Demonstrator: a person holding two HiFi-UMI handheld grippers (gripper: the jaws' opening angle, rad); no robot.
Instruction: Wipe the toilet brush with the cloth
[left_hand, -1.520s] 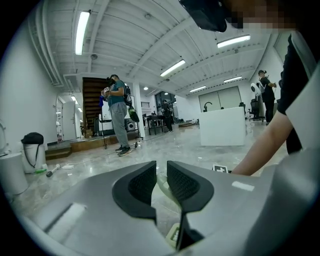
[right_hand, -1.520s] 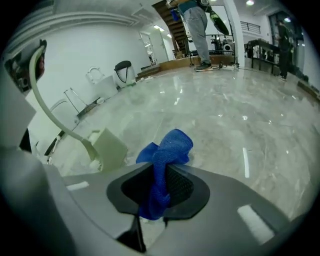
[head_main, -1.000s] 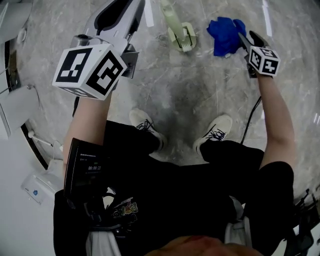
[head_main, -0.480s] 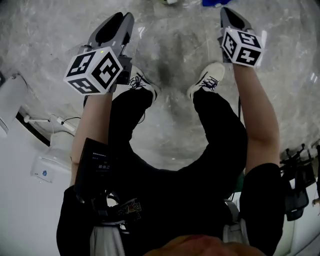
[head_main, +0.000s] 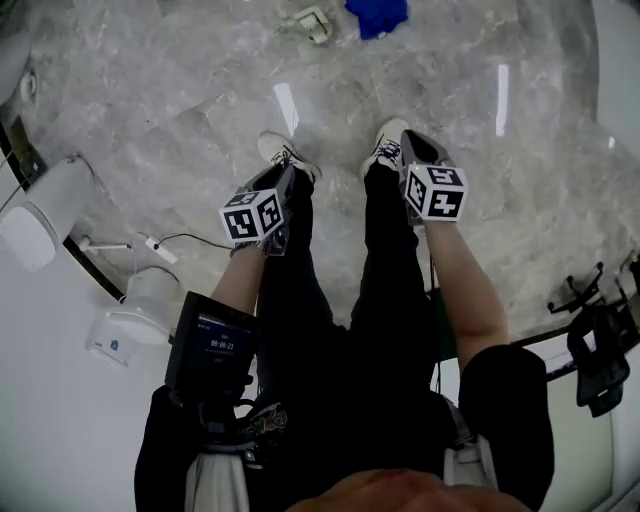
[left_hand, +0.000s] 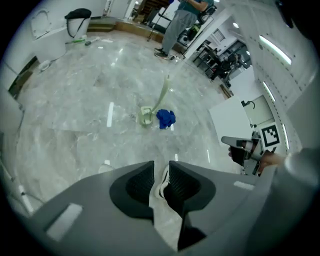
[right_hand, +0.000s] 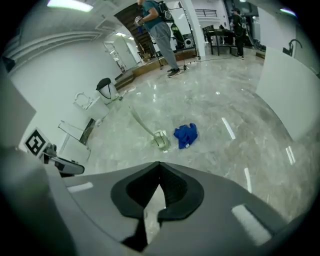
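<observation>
Pale green toilet brush (left_hand: 146, 116): smooth moulded plastic, faint sheen along the handle. Just beside the brush head, blue cloth (left_hand: 165, 118): soft crumpled fabric, matt. Under and all around the brush, floor (head_main: 180, 90): grey veined stone, polished and glossy, streaked with bright lamp reflections. Well apart from the brush, left gripper (left_hand: 161, 167) and right gripper (right_hand: 159, 163): matt grey plastic shells, with dark ribbed pads (left_hand: 136, 184) of rubbery look. Marker cubes (head_main: 252, 216): flat matt faces, black print on white. Trousers (head_main: 330, 300): plain black cloth, matt. Shoes (head_main: 285, 152): white uppers, material not discernible.
</observation>
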